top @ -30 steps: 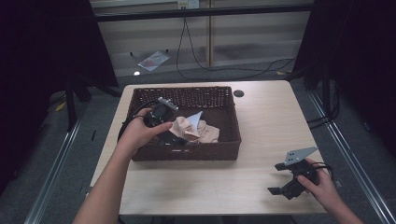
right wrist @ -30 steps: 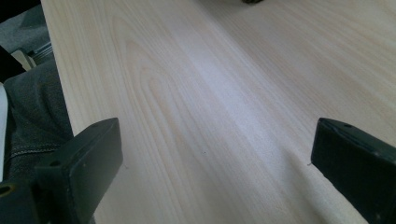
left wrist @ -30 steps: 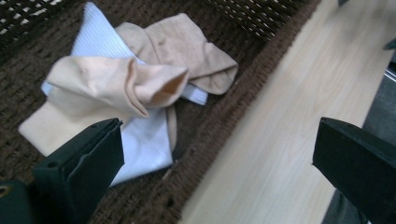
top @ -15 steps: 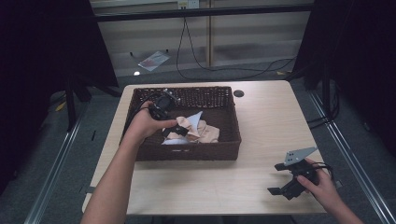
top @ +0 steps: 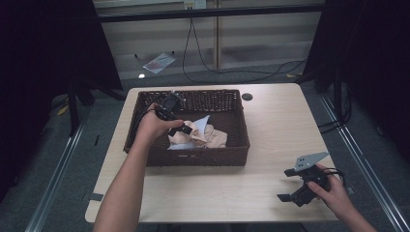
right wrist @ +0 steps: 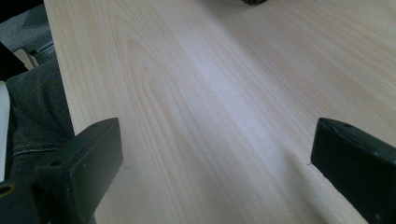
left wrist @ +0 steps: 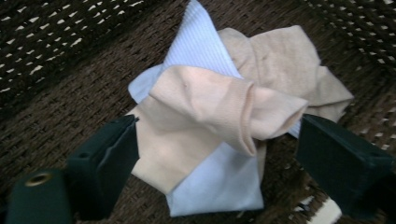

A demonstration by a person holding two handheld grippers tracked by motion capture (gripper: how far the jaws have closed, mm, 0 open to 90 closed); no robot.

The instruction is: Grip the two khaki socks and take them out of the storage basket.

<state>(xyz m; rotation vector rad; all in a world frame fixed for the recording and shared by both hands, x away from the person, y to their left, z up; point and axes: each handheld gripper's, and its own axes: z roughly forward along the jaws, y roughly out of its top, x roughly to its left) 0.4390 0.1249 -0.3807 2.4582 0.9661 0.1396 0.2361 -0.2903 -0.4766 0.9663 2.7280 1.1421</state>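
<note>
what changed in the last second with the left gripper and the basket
The left gripper dropped lower into the wicker basket onto the beige cloth; its jaws have just been closing, the cloth between them, not yet pinched. The right gripper and the cloths stayed put.

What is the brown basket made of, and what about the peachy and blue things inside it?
The basket looks like dark brown woven wicker or rattan, matte; the criss-cross weave shows on its walls and floor. The peach cloth seems a soft, stretchy knit, since it rolls and folds limply, maybe a sock. The pale blue cloth looks like ribbed cotton, with fine lines across it. The exact fibres cannot be told.
</note>
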